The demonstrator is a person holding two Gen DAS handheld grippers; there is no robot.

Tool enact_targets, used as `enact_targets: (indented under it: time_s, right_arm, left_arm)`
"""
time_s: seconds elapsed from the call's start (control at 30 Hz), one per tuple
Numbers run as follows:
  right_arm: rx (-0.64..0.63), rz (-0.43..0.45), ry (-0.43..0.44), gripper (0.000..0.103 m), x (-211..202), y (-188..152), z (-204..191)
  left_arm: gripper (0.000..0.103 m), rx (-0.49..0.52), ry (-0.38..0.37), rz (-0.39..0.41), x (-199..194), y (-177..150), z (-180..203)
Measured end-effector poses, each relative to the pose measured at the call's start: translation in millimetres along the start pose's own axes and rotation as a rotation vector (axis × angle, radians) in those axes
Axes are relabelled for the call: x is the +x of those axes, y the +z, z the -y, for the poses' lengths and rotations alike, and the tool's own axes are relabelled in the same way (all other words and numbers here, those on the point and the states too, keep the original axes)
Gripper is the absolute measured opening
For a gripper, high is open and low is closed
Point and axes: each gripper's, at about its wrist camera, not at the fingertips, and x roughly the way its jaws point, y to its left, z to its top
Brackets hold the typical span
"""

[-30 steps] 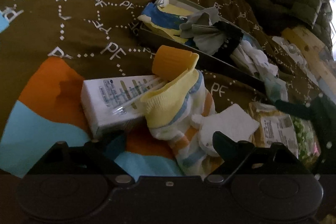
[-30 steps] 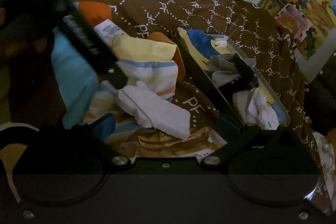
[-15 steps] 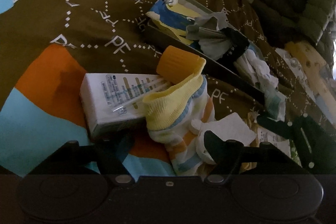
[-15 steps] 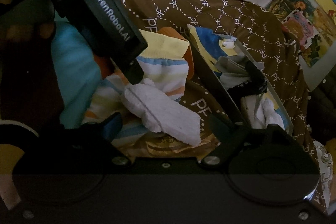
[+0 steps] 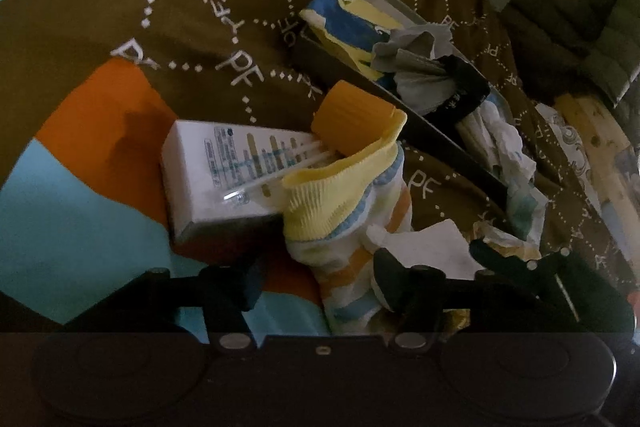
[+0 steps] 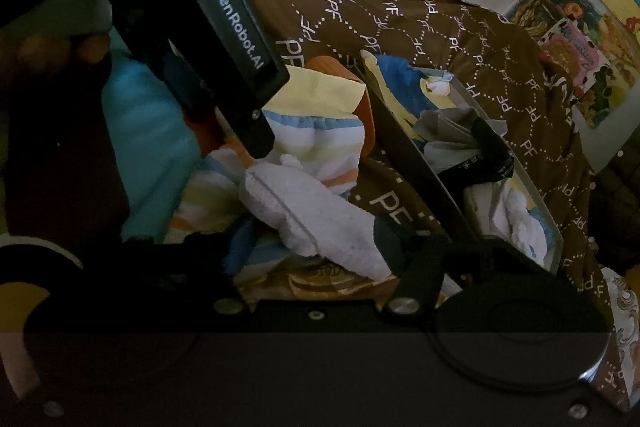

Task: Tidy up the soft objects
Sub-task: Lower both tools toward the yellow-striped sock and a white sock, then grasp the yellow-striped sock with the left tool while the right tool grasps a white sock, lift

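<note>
Brown dotted bedspread (image 5: 120,19) is carrying a striped sock (image 5: 352,223) leaning on a white box (image 5: 216,179), white sock (image 6: 316,215) overlapping it, beside a grey tray (image 5: 436,143) of socks. Left gripper (image 5: 316,279) jaws have been closing around the striped sock, right gripper (image 6: 312,243) jaws closing around the white sock; can't tell if either is pinching yet

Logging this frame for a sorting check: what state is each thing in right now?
striped sock: crumpled on the bedspread, between left gripper jaws
white sock: lying across the striped sock, between right gripper jaws
orange cup: on its side
white box: flat, closed
tray: open, partly filled
left gripper: jaws just been closing, not yet pressing
right gripper: jaws just been closing, grip unclear
</note>
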Motion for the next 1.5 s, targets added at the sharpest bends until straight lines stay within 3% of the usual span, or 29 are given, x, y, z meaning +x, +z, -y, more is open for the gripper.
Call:
enact_targets:
  time_s: [0.13,0.3,0.57,0.9,1.37,1.5]
  right_arm:
    - [0.002,0.0,0.005,0.041,-1,0,-2]
    - [-0.01,-0.003,-0.005,0.035,-1,1,-8]
    - [-0.065,0.009,-0.021,0.024,-6,2,-16]
    - [-0.077,0.028,-0.048,0.014,-18,3,-17]
    - [0.025,0.13,-0.154,0.007,-77,11,9]
    - [0.079,0.181,-0.203,0.007,-96,14,22]
  left_arm:
    - [0.048,-0.025,-0.022,-0.024,4,2,-4]
    - [0.041,-0.106,-0.059,-0.028,9,6,-18]
    - [0.012,-0.12,-0.053,-0.029,10,8,-23]
    - [0.008,-0.024,-0.016,0.041,-8,4,-1]
    - [0.007,0.169,0.011,0.223,-88,-14,60]
    - [0.007,0.232,0.032,0.218,-108,-20,79]
